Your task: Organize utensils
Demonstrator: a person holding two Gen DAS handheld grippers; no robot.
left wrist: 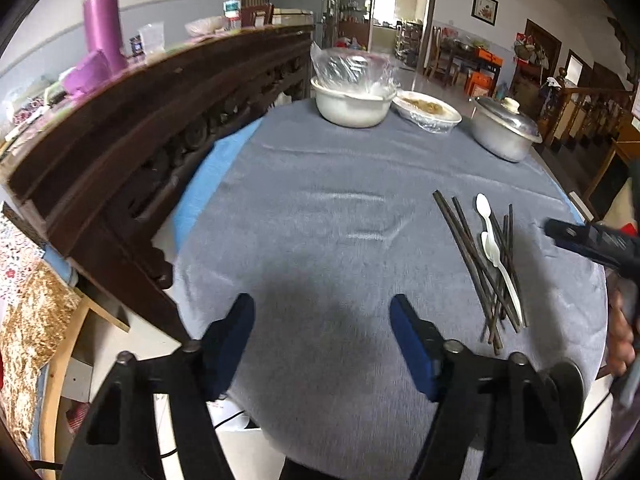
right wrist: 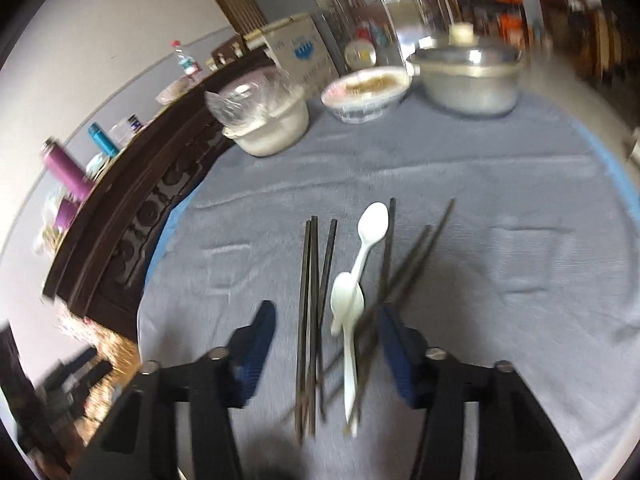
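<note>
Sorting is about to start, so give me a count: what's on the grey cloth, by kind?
White plastic spoons: 2
Dark chopsticks: about 7, overlapping and blurred, so not exact
White bowl with plastic bag: 1
Plastic-wrapped dish of food: 1
Metal pot with lid: 1
Total: about 12
</note>
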